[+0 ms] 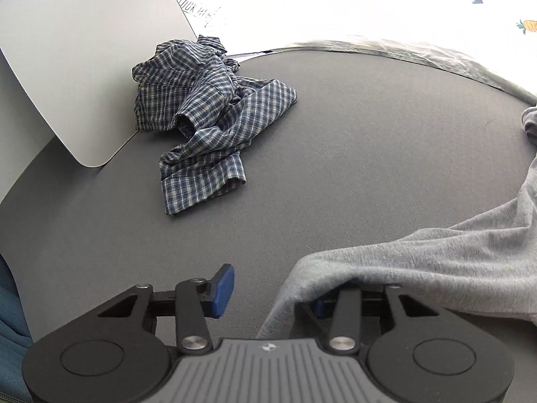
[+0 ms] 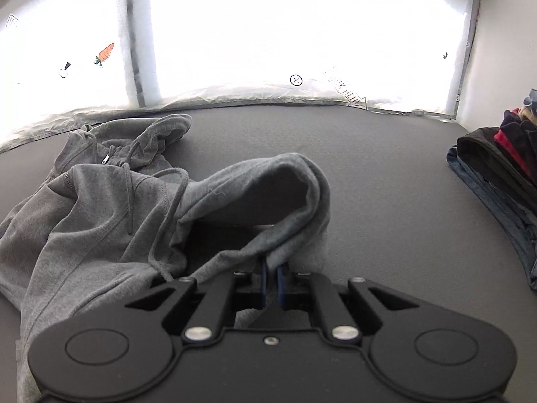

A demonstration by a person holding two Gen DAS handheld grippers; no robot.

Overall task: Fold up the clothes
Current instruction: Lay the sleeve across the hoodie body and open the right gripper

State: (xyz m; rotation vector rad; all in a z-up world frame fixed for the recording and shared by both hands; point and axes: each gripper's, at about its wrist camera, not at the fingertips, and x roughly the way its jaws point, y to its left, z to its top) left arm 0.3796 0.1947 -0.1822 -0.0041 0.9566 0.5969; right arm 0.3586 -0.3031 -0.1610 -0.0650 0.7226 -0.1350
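Note:
A grey zip hoodie [image 2: 100, 208] lies rumpled on the dark grey table [image 2: 386, 174], its hood and drawstrings toward the back left. My right gripper [image 2: 272, 277] is shut on a fold of the hoodie's edge and holds it raised just off the table. In the left wrist view the hoodie [image 1: 436, 268] drapes over the right finger of my left gripper [image 1: 268, 297], which is open; its left blue pad [image 1: 221, 290] is bare and the right pad is mostly hidden under the cloth. A crumpled blue plaid shirt [image 1: 208, 114] lies farther back on the table [image 1: 369, 154].
A stack of folded dark, red and blue clothes [image 2: 503, 168] sits at the table's right edge. A pale flat panel [image 1: 77, 60] leans at the back left beside the plaid shirt. A bright white sheet with printed marks [image 2: 302, 33] backs the table.

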